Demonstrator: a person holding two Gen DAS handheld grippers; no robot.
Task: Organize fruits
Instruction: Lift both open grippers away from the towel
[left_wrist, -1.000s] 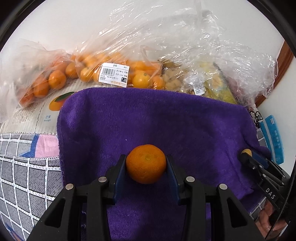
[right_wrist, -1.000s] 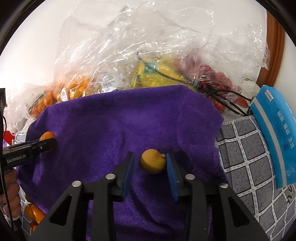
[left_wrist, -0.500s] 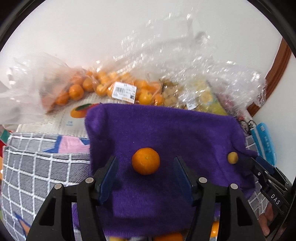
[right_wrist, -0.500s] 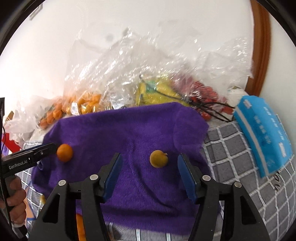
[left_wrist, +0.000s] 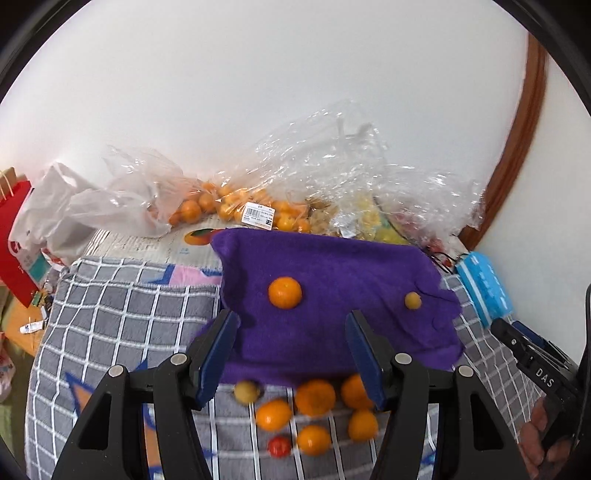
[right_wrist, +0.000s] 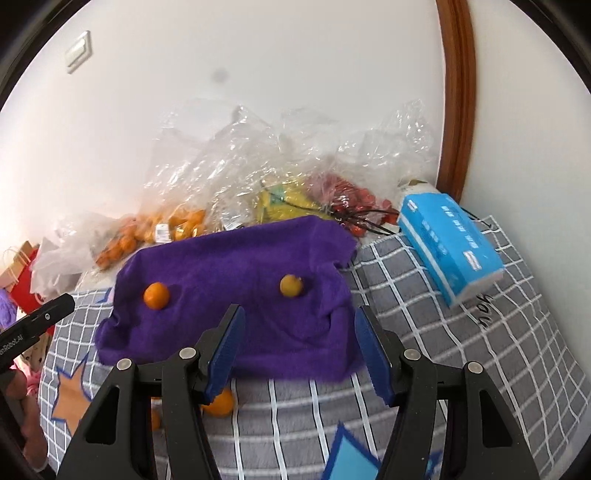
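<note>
A purple towel (left_wrist: 332, 280) (right_wrist: 240, 280) lies on a grey checked blanket (left_wrist: 122, 314) (right_wrist: 461, 332). On it rest an orange mandarin (left_wrist: 284, 292) (right_wrist: 156, 295) on the left and a small yellow fruit (left_wrist: 412, 300) (right_wrist: 291, 285) on the right. My left gripper (left_wrist: 291, 354) is open and empty, back from the mandarin. My right gripper (right_wrist: 299, 350) is open and empty, back from the yellow fruit. Several loose oranges (left_wrist: 314, 397), a yellow fruit (left_wrist: 246, 392) and a red one (left_wrist: 279, 446) lie on the blanket before the towel.
Clear plastic bags of oranges (left_wrist: 221, 203) (right_wrist: 155, 229), yellow fruit (right_wrist: 280, 199) and red fruit (right_wrist: 351, 199) are heaped against the white wall. A blue tissue pack (right_wrist: 450, 243) (left_wrist: 484, 288) lies at the right. A red paper bag (left_wrist: 18, 236) stands at the left.
Both grippers opened, releasing the mandarin and the yellow fruit onto the towel, then pulled back and up. The loose fruit before the towel has come into view.
</note>
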